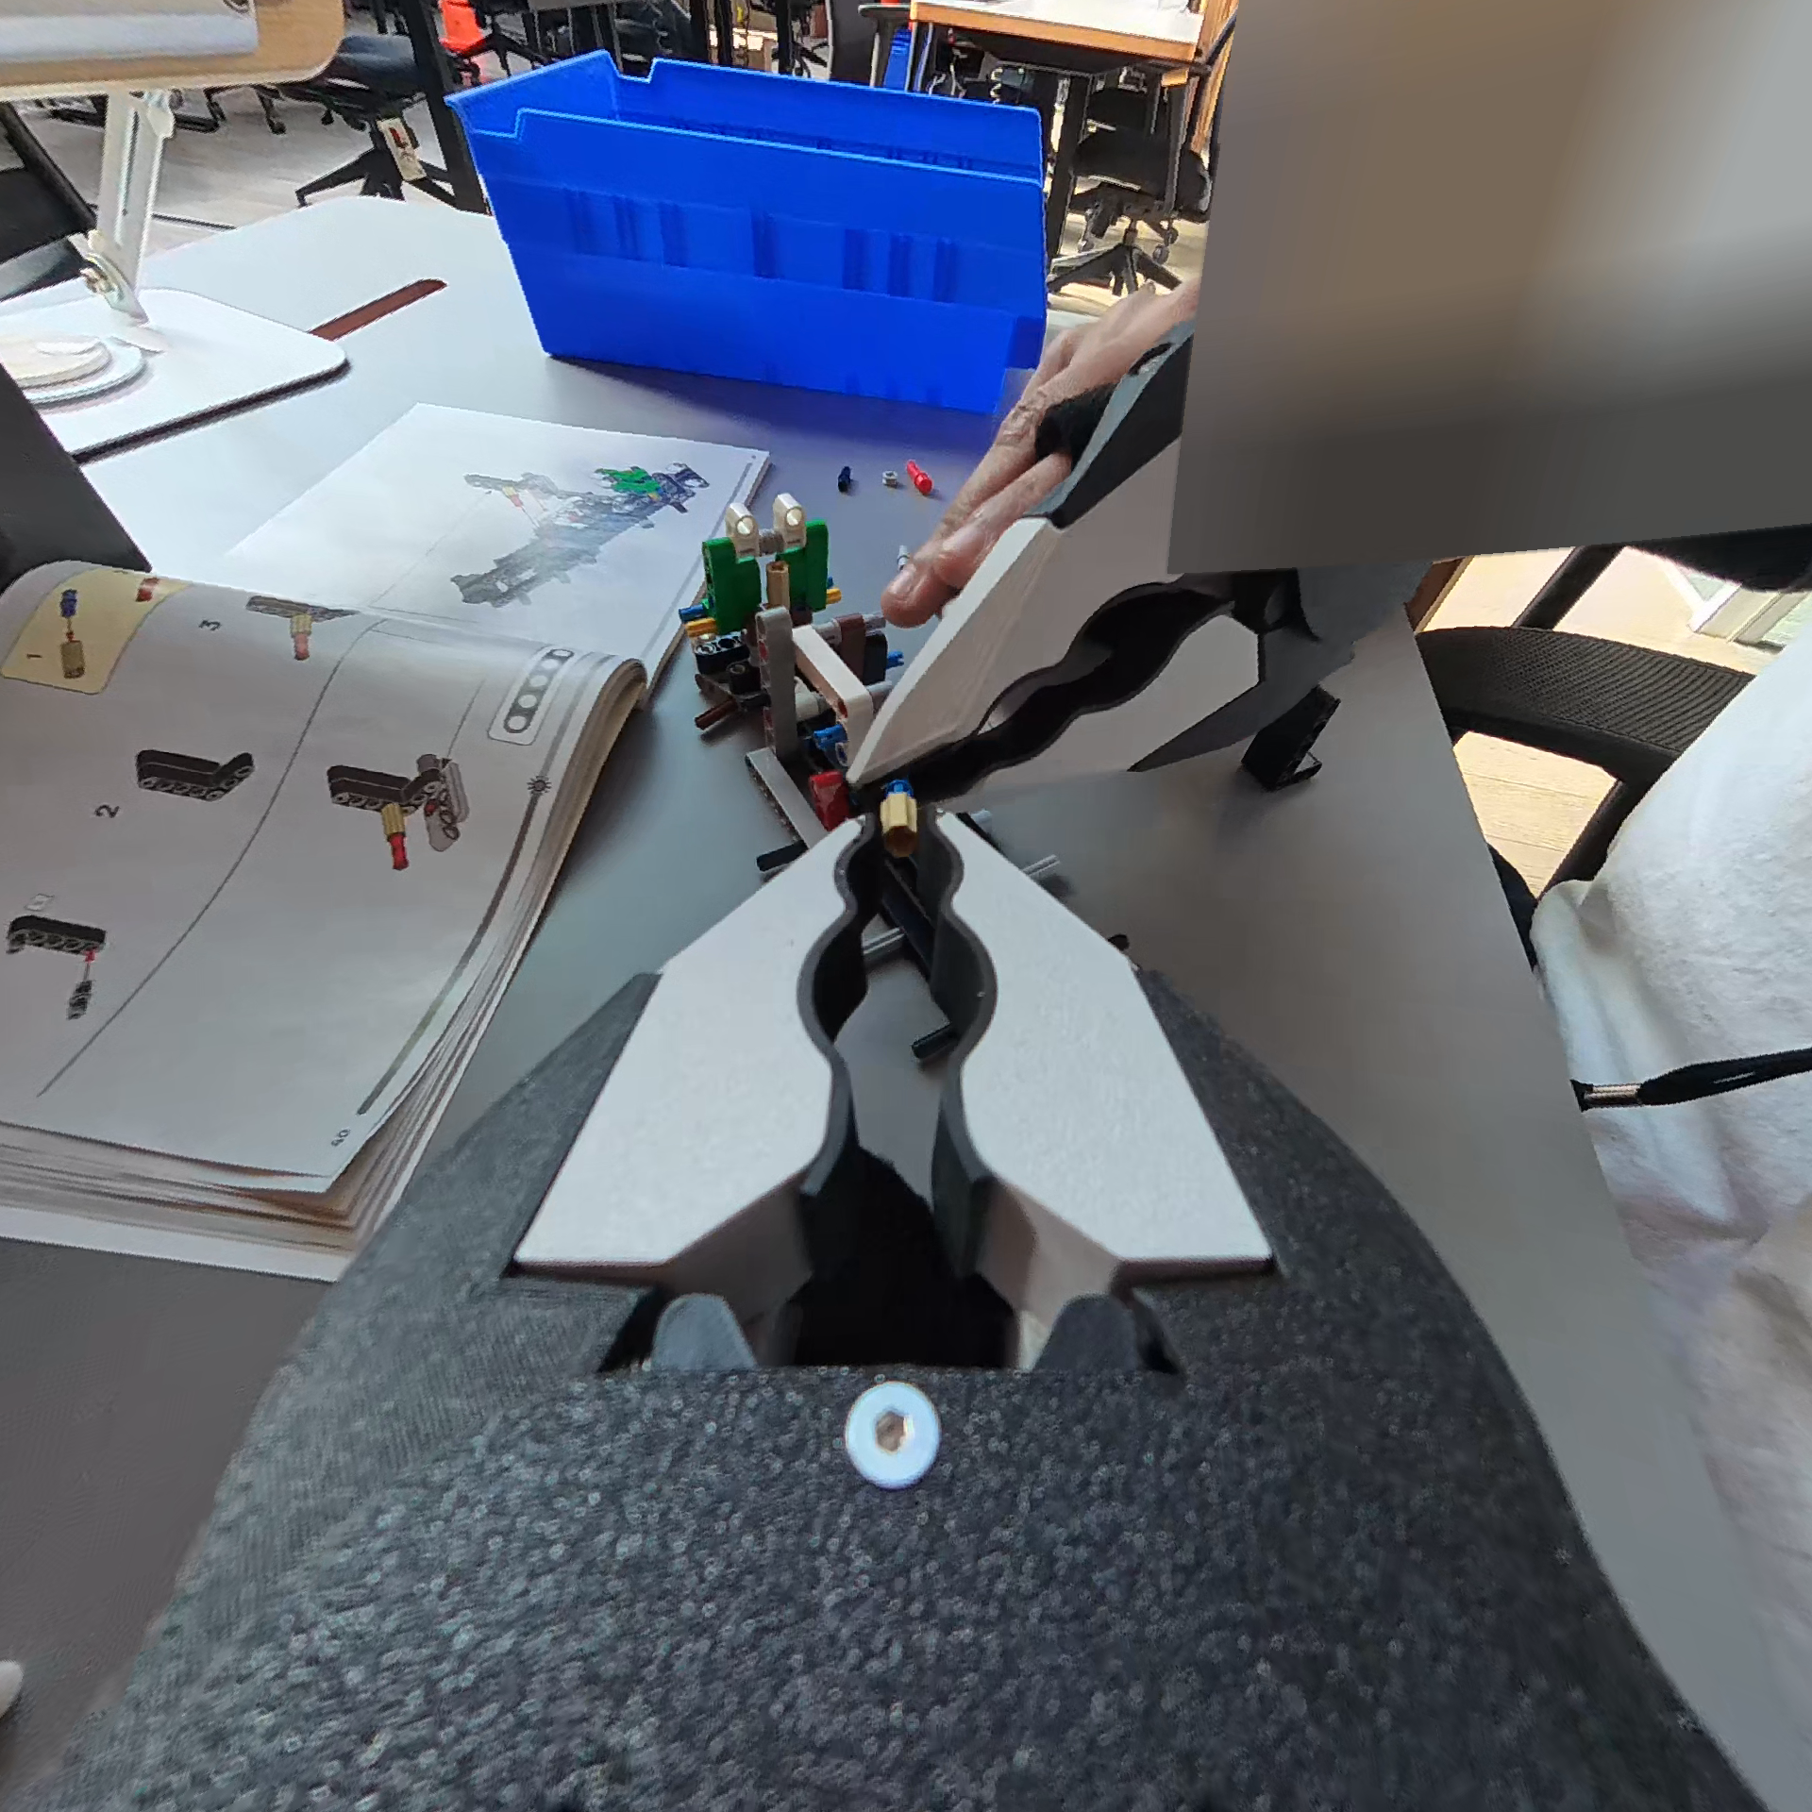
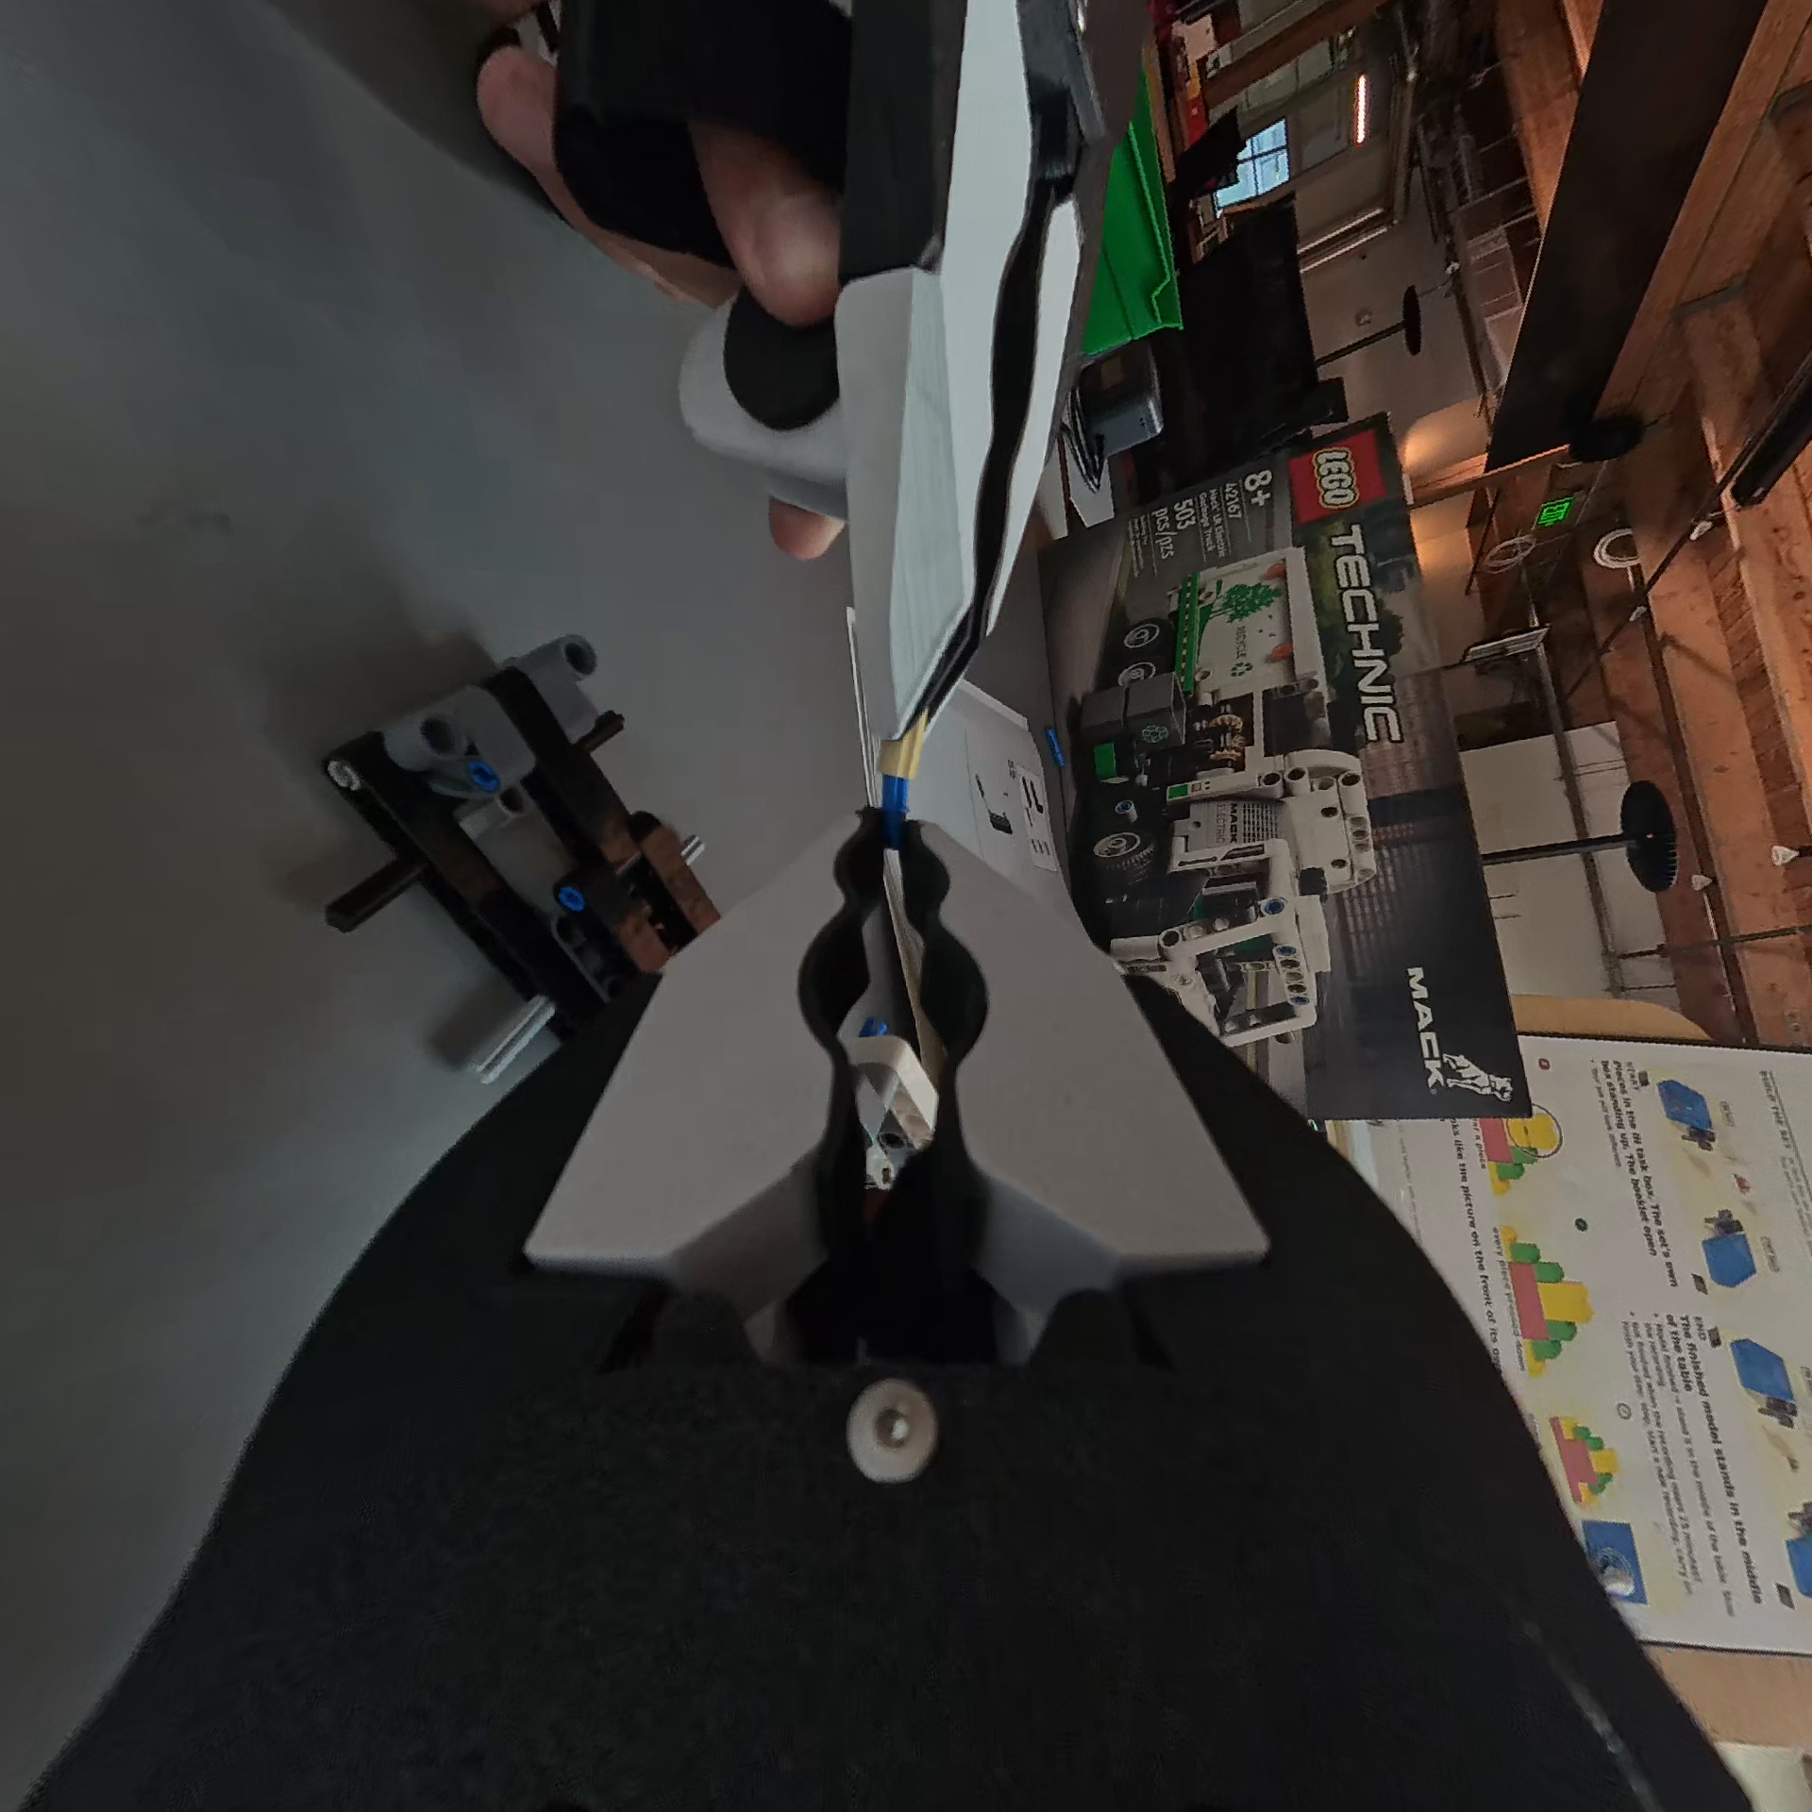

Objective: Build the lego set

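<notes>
My left gripper (image 1: 897, 835) is shut on a small tan connector (image 1: 898, 822) and holds it above the table. My right gripper (image 1: 867, 777) comes in from the upper right and is shut on a blue pin (image 1: 894, 789) that sticks out of the connector's end. In the right wrist view my right gripper (image 2: 887, 835) grips the blue pin (image 2: 892, 806), and the left gripper (image 2: 908, 724) holds the tan connector (image 2: 902, 755) from above. The partly built model (image 1: 784, 667) with green parts stands just beyond the tips. A black and grey sub-assembly (image 2: 520, 833) lies on the table.
An open instruction booklet (image 1: 294, 833) lies at the left, a blue bin (image 1: 765, 255) at the back. Small loose pins (image 1: 917, 476) lie in front of the bin. The set's box (image 2: 1275, 765) and a printed sheet (image 2: 1667, 1324) are at the right. A person's white-sleeved arm (image 1: 1686, 981) is at the right. Only a small space, under 4 cm, lies between the two pairs of fingers.
</notes>
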The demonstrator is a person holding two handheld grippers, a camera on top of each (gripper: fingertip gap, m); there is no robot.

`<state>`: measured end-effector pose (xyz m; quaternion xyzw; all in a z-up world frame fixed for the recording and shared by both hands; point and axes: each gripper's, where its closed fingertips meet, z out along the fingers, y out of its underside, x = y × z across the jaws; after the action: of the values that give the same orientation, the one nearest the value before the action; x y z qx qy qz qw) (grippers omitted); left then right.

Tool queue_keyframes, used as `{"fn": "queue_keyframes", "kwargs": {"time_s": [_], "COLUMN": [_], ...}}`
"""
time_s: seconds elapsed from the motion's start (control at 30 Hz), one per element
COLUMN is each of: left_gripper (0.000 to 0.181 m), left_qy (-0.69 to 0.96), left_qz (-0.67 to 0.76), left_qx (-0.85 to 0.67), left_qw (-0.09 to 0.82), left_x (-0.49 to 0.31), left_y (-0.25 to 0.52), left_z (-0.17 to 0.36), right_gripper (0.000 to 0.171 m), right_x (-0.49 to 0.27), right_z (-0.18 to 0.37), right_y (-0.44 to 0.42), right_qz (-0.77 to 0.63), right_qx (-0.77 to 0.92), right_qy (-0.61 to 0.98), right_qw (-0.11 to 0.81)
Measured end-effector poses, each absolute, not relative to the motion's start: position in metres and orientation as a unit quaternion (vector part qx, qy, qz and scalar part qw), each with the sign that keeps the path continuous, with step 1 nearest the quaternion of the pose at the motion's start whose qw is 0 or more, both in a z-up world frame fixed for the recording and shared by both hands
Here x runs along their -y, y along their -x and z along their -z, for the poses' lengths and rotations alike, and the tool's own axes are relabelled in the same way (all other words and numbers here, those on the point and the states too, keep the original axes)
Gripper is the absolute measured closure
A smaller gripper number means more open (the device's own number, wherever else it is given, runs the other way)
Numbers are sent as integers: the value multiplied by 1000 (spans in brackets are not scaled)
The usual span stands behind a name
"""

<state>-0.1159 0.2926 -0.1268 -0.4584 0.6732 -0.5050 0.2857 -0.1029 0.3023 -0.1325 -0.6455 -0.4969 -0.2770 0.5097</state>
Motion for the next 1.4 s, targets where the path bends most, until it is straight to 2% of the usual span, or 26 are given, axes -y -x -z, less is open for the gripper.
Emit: {"fn": "queue_keyframes", "kwargs": {"time_s": [0.23,0.67,1.0,1.4], "left_gripper": [176,176,176,176], "left_qy": [473,468,455,454], "left_qz": [489,533,558,550], "left_qx": [-661,-647,-629,-634], "left_qw": [316,280,295,297], "left_x": [-299,-293,-292,-290], "left_y": [113,116,117,116], "left_z": [126,119,108,110], "right_gripper": [169,170,169,169], "right_x": [-307,-304,-304,-304], "right_z": [133,128,118,117], "right_y": [101,105,111,112], "right_qz": [275,273,169,203], "right_qx": [467,470,416,433], "right_qy": [671,654,694,676], "right_qw": [506,526,563,561]}}
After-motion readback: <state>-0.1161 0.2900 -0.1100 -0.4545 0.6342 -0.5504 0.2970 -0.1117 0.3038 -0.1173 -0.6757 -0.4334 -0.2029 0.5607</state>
